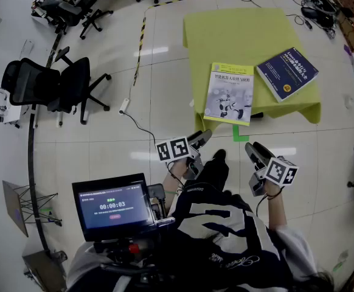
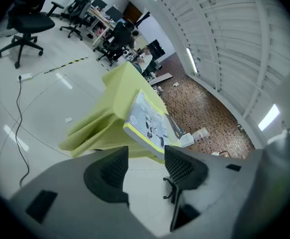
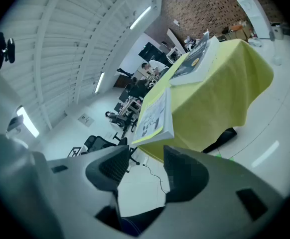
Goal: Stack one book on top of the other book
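Two books lie side by side on a table draped in a yellow-green cloth (image 1: 238, 35). A white-and-yellow book (image 1: 230, 93) with a robot picture overhangs the table's near edge; it also shows in the left gripper view as the white-and-yellow book (image 2: 149, 124) and in the right gripper view as the same book (image 3: 156, 114). A dark blue book (image 1: 287, 72) lies to its right, angled. My left gripper (image 1: 202, 137) and right gripper (image 1: 252, 150) hover over the floor short of the table, both open with nothing between the jaws.
Black office chairs (image 1: 49, 84) stand at the left. A white cable (image 1: 142, 129) runs over the floor from a power strip (image 1: 124, 106). Yellow-black tape (image 1: 144, 23) marks the floor. A screen (image 1: 113, 207) sits at the person's lower left. Cluttered desks line the far wall.
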`<state>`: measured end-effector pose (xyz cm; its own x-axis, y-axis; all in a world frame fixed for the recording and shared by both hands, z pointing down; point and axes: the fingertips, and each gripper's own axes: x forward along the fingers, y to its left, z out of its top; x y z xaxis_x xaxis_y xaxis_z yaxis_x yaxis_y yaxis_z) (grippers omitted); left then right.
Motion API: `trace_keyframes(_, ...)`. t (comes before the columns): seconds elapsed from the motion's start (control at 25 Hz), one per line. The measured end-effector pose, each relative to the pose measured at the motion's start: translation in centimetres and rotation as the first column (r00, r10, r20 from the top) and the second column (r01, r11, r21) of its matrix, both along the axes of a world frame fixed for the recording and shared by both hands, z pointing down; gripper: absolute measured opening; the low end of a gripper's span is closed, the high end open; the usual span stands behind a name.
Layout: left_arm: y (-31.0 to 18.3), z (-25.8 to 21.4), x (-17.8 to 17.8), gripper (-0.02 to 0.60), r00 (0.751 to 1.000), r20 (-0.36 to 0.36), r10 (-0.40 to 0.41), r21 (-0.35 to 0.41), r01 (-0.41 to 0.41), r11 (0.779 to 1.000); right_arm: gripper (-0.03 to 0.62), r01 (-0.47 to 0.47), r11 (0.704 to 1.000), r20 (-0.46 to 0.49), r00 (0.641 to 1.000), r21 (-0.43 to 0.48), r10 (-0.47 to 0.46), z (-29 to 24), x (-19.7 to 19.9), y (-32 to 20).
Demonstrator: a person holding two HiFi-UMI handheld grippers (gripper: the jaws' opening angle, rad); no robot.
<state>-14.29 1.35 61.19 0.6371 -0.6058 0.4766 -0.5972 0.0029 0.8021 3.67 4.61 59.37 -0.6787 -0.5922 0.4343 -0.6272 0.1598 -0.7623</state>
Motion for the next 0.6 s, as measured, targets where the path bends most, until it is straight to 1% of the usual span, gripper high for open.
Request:
trace_keyframes(0.12, -3.4, 1.3, -0.7, 0.218, 1.000, -0.024, -0.007, -0.023, 0.007, 1.000, 0.227, -0.021, 0.999, 0.031, 0.999, -0.034, 0.022, 1.4, -0.3, -4.1)
trace_keyframes(0.28, -6.7, 2.9, -0.7, 0.216, 0.998, -0.055, 0.000, -0.055, -0.003, 0.998, 0.245, -0.040, 0.997, 0.023, 0.999, -0.063, 0.042, 3.2, -0.1, -8.6)
trace_keyframes(0.48, -8.6, 3.8, 0.0, 0.216, 0.995, -0.093, 0.023, -0.074, -0.030, 0.997, 0.245, -0.094, 0.988, 0.071, 0.992, -0.119, 0.103, 5.0, -0.1, -12.6)
trace_keyframes(0.6, -10.3, 4.5, 0.4, 0.216, 0.994, -0.103, 0.038, -0.081, -0.046, 0.996, 0.245, -0.093, 0.983, 0.112, 0.987, -0.155, 0.112, 6.3, -0.9, -15.1)
